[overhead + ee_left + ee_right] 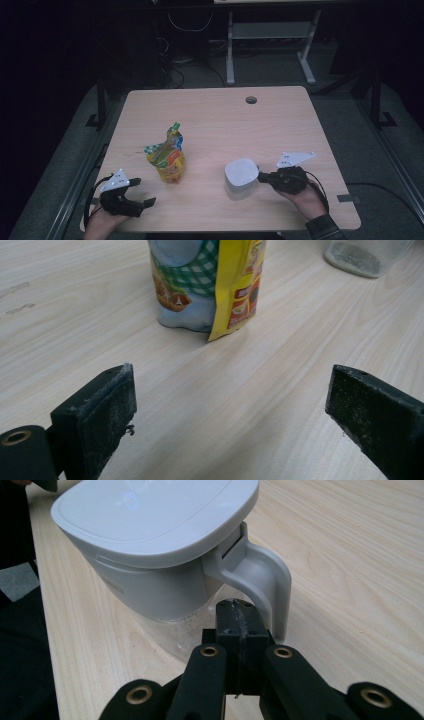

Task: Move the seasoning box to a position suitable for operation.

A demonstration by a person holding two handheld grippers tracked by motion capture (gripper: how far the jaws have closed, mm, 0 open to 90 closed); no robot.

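Jug (pixel 241 175): white lid, clear body, handle to its right; stands upright on the surface (pixel 280 125), front right part.
Right hand-held gripper (pixel 262 176): jaws pressed together at the jug's handle (pixel 260 577); whether they pinch it or sit just in front of it, cannot tell.
Left hand-held gripper (pixel 142 192): jaws spread wide, nothing between them; near the front left corner.
Snack pouch (pixel 169 157): yellow and green, upright, crumpled top; left of the jug, well apart from it.
Surface: light wood grain, rounded corners; round cable hole (pixel 251 99) near the far edge.
Room: dim; grey carpet floor (pixel 350 120); white-legged desk frame (pixel 270 40) and loose cables (pixel 175 75) behind.
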